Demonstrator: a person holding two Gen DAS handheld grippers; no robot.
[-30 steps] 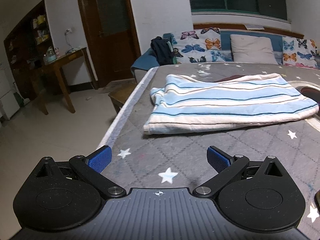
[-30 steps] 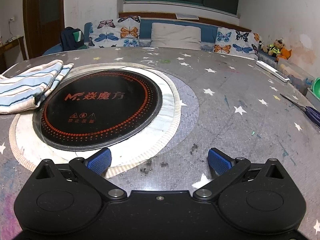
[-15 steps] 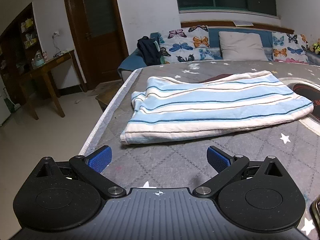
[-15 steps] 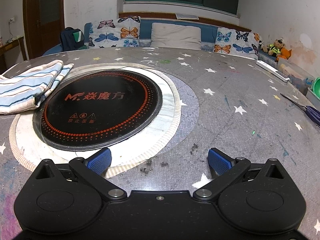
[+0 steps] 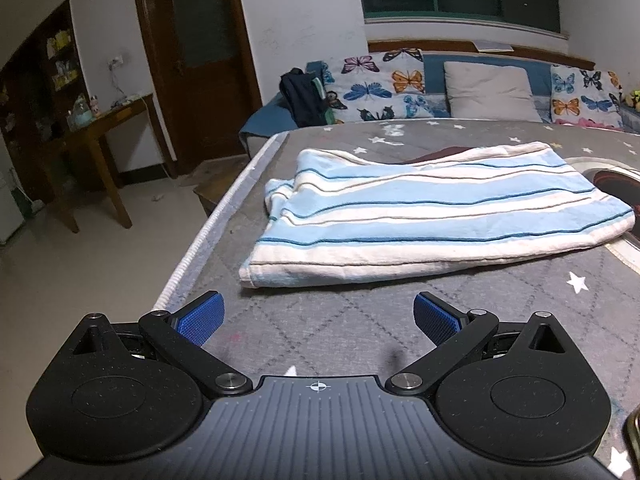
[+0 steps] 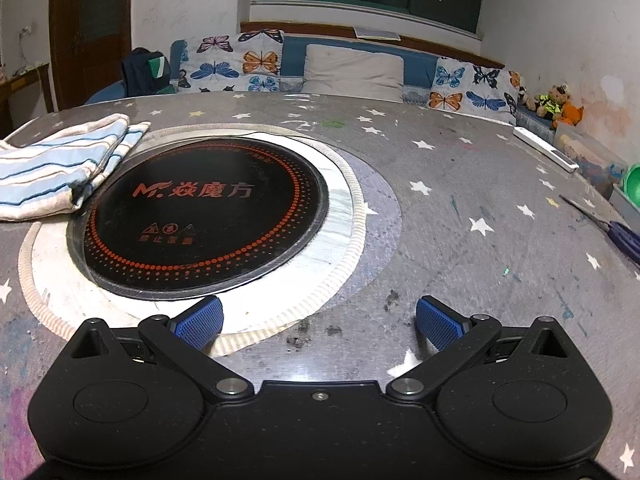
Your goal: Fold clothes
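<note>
Striped garment folded on worktop; both tools empty.

The striped garment [image 5: 432, 216] lies folded near the left edge of the star-patterned worktop [image 5: 360, 320], its right end overlapping the rim of the round black cooktop [image 6: 208, 220]. Left tool [image 5: 318, 318] sits just short of the garment, fingers apart. Right tool [image 6: 319, 320] is near the cooktop, fingers apart.
</note>
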